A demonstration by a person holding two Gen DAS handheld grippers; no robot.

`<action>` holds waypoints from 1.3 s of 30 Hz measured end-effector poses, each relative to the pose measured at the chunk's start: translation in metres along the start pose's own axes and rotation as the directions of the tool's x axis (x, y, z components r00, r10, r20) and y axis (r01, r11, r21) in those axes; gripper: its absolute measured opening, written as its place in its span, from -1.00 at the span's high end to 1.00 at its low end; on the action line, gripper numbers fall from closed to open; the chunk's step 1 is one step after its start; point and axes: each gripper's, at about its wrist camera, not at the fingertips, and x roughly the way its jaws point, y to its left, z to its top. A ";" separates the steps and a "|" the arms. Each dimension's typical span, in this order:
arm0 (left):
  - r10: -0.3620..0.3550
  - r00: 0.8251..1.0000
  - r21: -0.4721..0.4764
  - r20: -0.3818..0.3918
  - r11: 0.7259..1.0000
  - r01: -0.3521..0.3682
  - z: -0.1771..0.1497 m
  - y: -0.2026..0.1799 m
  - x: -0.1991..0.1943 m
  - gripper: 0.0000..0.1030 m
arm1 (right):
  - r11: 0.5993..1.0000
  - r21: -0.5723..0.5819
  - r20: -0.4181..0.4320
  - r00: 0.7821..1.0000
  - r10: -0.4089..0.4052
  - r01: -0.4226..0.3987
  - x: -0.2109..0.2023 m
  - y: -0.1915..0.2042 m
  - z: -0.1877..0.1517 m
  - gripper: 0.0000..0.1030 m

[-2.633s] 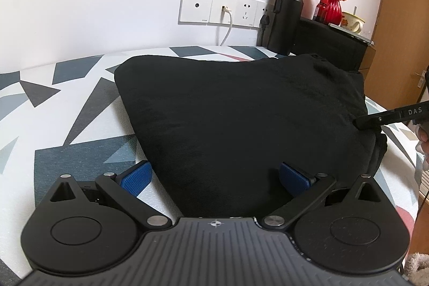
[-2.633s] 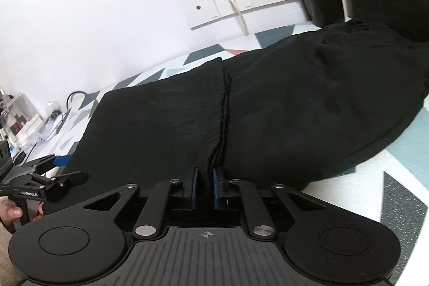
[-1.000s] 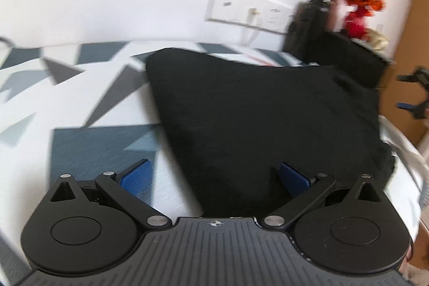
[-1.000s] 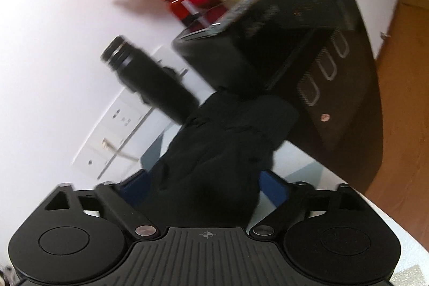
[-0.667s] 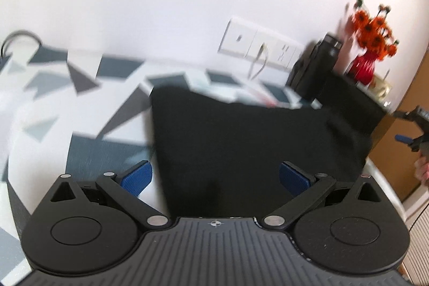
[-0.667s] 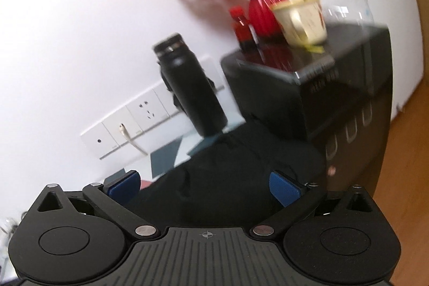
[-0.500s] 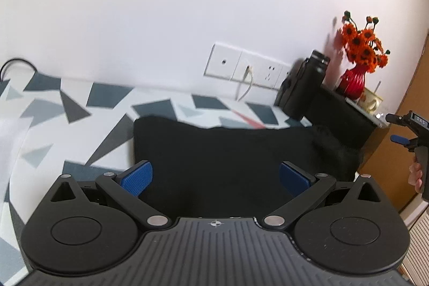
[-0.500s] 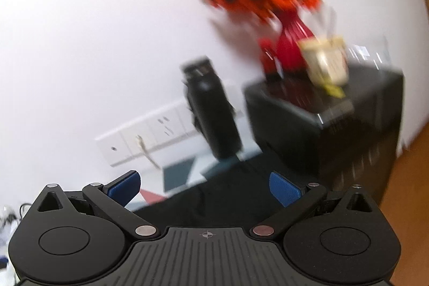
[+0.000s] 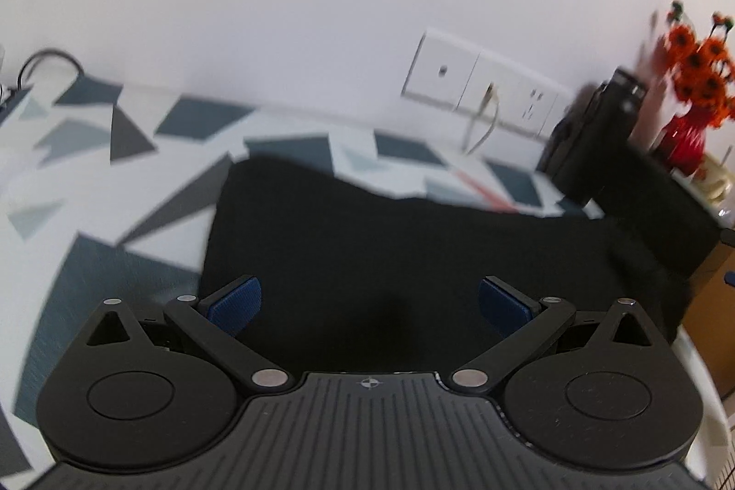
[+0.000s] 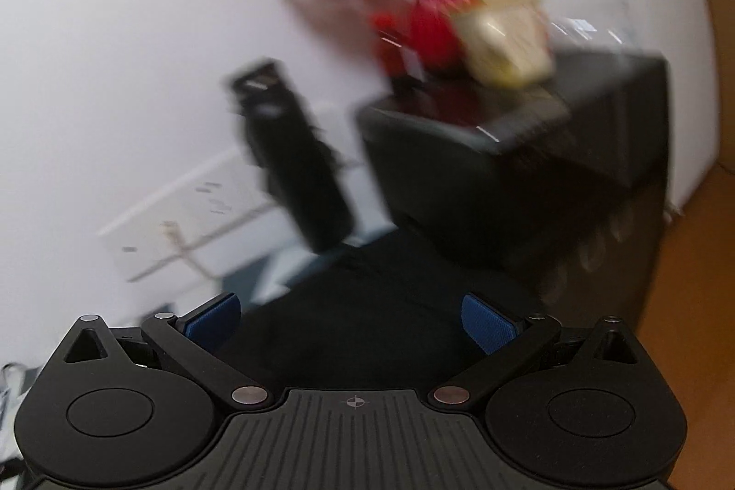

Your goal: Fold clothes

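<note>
A black garment lies folded into a broad rectangle on the table with the grey and white triangle pattern. My left gripper hangs open above the garment's near edge, its blue pads wide apart and holding nothing. In the blurred right wrist view, the right end of the same garment shows below my right gripper, which is open and empty too, raised off the cloth.
A black bottle stands against the wall beside white sockets with a cable. A black cabinet at the table's right end carries a red vase of orange flowers and a cream tub. Wooden floor lies beyond it.
The right gripper let go of the garment, opened and lifted away, swinging toward the cabinet. The left gripper pulled back and rose, staying open. The garment has stayed flat.
</note>
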 end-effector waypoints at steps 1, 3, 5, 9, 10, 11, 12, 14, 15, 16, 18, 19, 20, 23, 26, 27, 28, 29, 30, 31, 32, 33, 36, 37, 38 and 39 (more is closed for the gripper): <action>0.002 1.000 0.006 -0.008 1.000 -0.002 -0.004 0.000 0.004 -1.00 | 0.999 0.039 -0.008 1.000 -0.016 0.016 0.007 -0.011 -0.002 -0.98; 0.024 1.000 0.042 -0.006 0.999 -0.024 -0.010 -0.004 0.007 -1.00 | 0.991 0.130 -0.031 0.999 -0.026 0.030 0.021 -0.034 -0.007 -0.98; 0.048 0.999 0.080 -0.001 0.996 -0.047 -0.015 -0.010 0.010 -1.00 | 0.981 0.193 -0.053 0.998 -0.020 0.030 0.034 -0.050 -0.013 -0.98; 0.093 0.996 0.140 0.010 0.986 -0.093 -0.024 -0.021 0.016 -1.00 | 0.969 0.247 -0.059 0.998 0.011 0.004 0.054 -0.065 -0.024 -0.90; 0.105 0.994 0.152 0.013 0.983 -0.105 -0.026 -0.023 0.017 -1.00 | 0.969 0.245 -0.049 0.999 0.022 -0.010 0.057 -0.065 -0.026 -0.87; 0.112 0.994 0.161 0.017 0.980 -0.113 -0.028 -0.025 0.017 -1.00 | 0.970 0.242 -0.039 0.999 0.034 -0.023 0.061 -0.065 -0.028 -0.84; 0.115 0.993 0.168 0.021 0.979 -0.117 -0.029 -0.027 0.017 -1.00 | 0.971 0.238 -0.029 0.999 0.032 -0.024 0.063 -0.064 -0.030 -0.85; 0.116 0.993 0.173 0.020 0.978 -0.117 -0.030 -0.028 0.017 -1.00 | 0.974 0.224 -0.001 1.000 0.026 -0.025 0.066 -0.061 -0.034 -0.85; 0.114 0.993 0.173 0.017 0.978 -0.115 -0.030 -0.028 0.018 -1.00 | 0.975 0.218 0.023 0.999 0.027 -0.031 0.063 -0.059 -0.035 -0.81; 0.113 0.993 0.170 0.014 0.979 -0.114 -0.030 -0.027 0.018 -1.00 | 0.976 0.214 0.050 0.998 0.029 -0.039 0.060 -0.058 -0.036 -0.78; 0.112 0.994 0.165 0.010 0.980 -0.112 -0.031 -0.026 0.019 -1.00 | 0.974 0.213 0.118 0.991 0.055 -0.080 0.052 -0.056 -0.037 -0.66; 0.113 0.994 0.166 0.010 0.980 -0.113 -0.031 -0.026 0.019 -1.00 | 0.973 0.210 0.155 0.986 0.060 -0.092 0.047 -0.055 -0.036 -0.65; 0.115 0.993 0.171 0.010 0.979 -0.115 -0.031 -0.027 0.019 -1.00 | 0.972 0.210 0.162 0.984 0.072 -0.106 0.045 -0.056 -0.036 -0.65; 0.122 0.992 0.186 0.011 0.975 -0.122 -0.033 -0.030 0.020 -1.00 | 0.966 0.211 0.160 0.980 0.117 -0.150 0.039 -0.058 -0.036 -0.68; 0.123 0.992 0.193 0.013 0.974 -0.123 -0.033 -0.031 0.020 -1.00 | 0.966 0.218 0.107 0.987 0.117 -0.138 0.038 -0.062 -0.038 -0.69; 0.122 0.992 0.192 0.013 0.974 -0.122 -0.033 -0.031 0.020 -1.00 | 0.963 0.230 0.083 0.989 0.123 -0.139 0.038 -0.063 -0.040 -0.69; 0.120 0.993 0.190 0.012 0.974 -0.120 -0.034 -0.030 0.020 -1.00 | 0.958 0.250 0.060 0.989 0.132 -0.143 0.038 -0.065 -0.042 -0.69; 0.119 0.993 0.189 0.011 0.975 -0.119 -0.033 -0.030 0.020 -1.00 | 0.949 0.275 0.041 0.988 0.147 -0.153 0.038 -0.066 -0.044 -0.69; 0.118 0.993 0.187 0.010 0.975 -0.118 -0.033 -0.030 0.020 -1.00 | 0.942 0.294 0.028 0.986 0.162 -0.163 0.038 -0.067 -0.046 -0.69; 0.117 0.993 0.185 0.009 0.976 -0.117 -0.033 -0.030 0.020 -1.00 | 0.938 0.301 0.017 0.985 0.173 -0.170 0.038 -0.067 -0.048 -0.69; 0.118 0.993 0.184 0.007 0.976 -0.117 -0.033 -0.030 0.020 -1.00 | 0.936 0.306 0.006 0.983 0.182 -0.175 0.038 -0.067 -0.050 -0.69; 0.120 0.993 0.186 0.005 0.975 -0.118 -0.033 -0.030 0.020 -1.00 | 0.937 0.303 0.000 0.983 0.183 -0.174 0.040 -0.066 -0.051 -0.69; 0.127 0.992 0.197 0.001 0.972 -0.125 -0.034 -0.032 0.021 -1.00 | 0.946 0.279 0.002 0.985 0.172 -0.166 0.044 -0.064 -0.054 -0.69; 0.128 0.992 0.201 0.000 0.972 -0.126 -0.034 -0.032 0.022 -1.00 | 0.948 0.274 0.003 0.986 0.169 -0.163 0.045 -0.062 -0.053 -0.71; 0.127 0.992 0.202 0.000 0.972 -0.124 -0.034 -0.032 0.022 -1.00 | 0.948 0.274 0.005 0.986 0.167 -0.162 0.047 -0.061 -0.051 -0.80; 0.125 0.992 0.201 0.000 0.972 -0.123 -0.034 -0.032 0.021 -1.00 | 0.948 0.275 0.008 0.986 0.166 -0.162 0.050 -0.060 -0.049 -0.86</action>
